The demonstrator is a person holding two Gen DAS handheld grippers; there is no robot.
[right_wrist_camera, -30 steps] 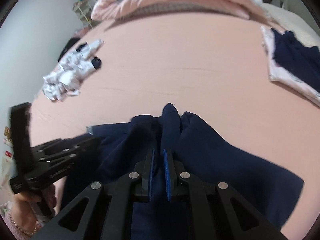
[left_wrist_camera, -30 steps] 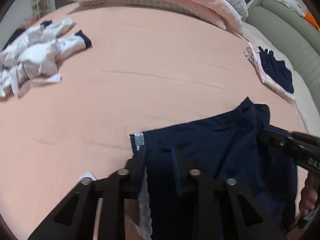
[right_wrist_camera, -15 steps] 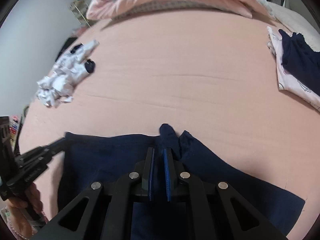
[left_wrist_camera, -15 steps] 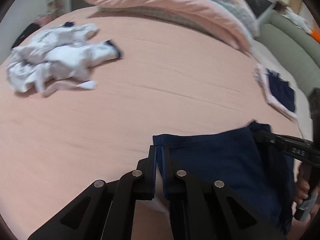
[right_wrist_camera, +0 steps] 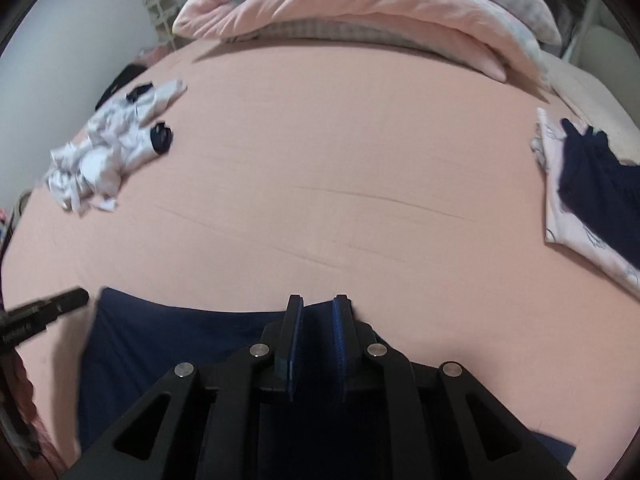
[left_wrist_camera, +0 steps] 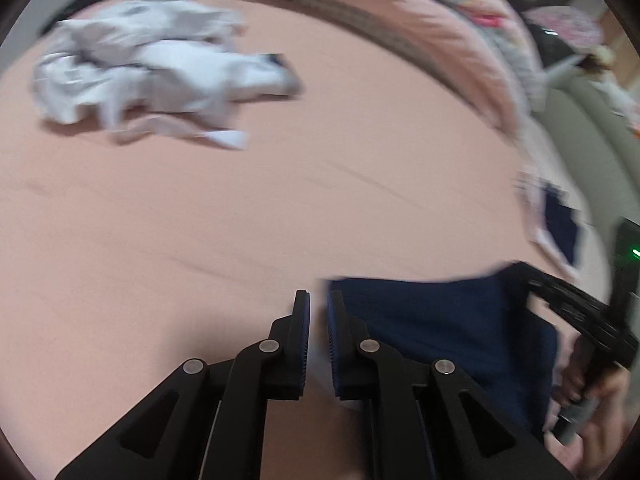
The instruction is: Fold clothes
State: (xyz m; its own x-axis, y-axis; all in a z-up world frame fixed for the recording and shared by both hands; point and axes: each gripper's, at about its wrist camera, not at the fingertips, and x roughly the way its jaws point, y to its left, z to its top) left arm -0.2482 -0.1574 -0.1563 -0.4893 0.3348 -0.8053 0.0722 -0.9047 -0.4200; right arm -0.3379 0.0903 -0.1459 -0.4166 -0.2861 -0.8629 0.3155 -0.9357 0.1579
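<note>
Navy garment (right_wrist_camera: pixel 172 340) lies flat on bed (right_wrist_camera: pixel 340 152), near edge. Left hand-held gripper (left_wrist_camera: pixel 318 320) slightly parted, empty beside its corner; right hand-held gripper (right_wrist_camera: pixel 318 320) parted, contents indeterminate. Advise regripping corners evenly.

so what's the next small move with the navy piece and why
Probably draw both grippers clear: the left gripper stands open beside the navy garment, which lies flat on the pink sheet, and the right gripper looks parted over its edge, so a regrip comes next.
</note>
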